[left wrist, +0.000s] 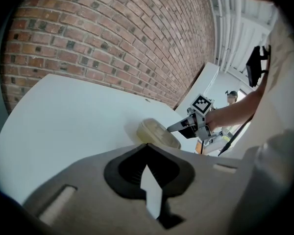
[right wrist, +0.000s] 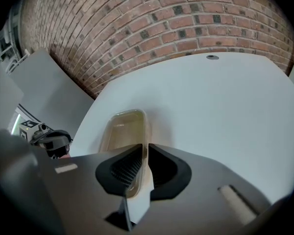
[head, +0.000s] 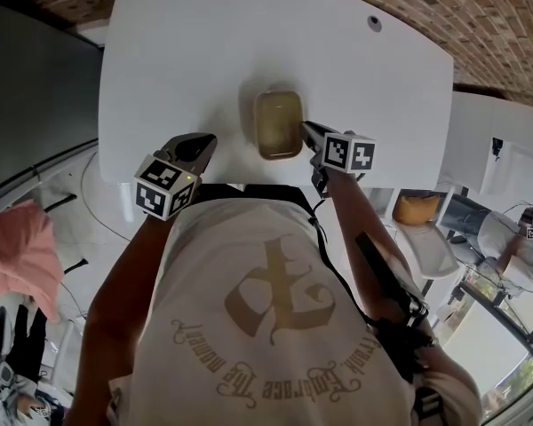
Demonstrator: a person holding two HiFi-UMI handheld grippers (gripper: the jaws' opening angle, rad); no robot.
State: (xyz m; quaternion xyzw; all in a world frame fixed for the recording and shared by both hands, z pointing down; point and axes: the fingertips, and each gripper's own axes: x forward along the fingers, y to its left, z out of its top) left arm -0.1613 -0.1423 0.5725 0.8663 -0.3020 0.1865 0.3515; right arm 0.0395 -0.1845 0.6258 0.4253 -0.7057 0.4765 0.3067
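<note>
The jaws of my right gripper (right wrist: 147, 147) pinch the right rim of the container (right wrist: 120, 129), so I should grip gently and level; my left gripper (left wrist: 147, 147) has its jaws together, empty.

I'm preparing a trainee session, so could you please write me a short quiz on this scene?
1. True or false: the left gripper touches the container.
2. Which gripper is shut on the container's rim? A: the left gripper. B: the right gripper. C: neither.
3. What does the container stand on?

Key
1. False: it is shut on nothing and sits apart from the container.
2. B.
3. The white table.
</note>
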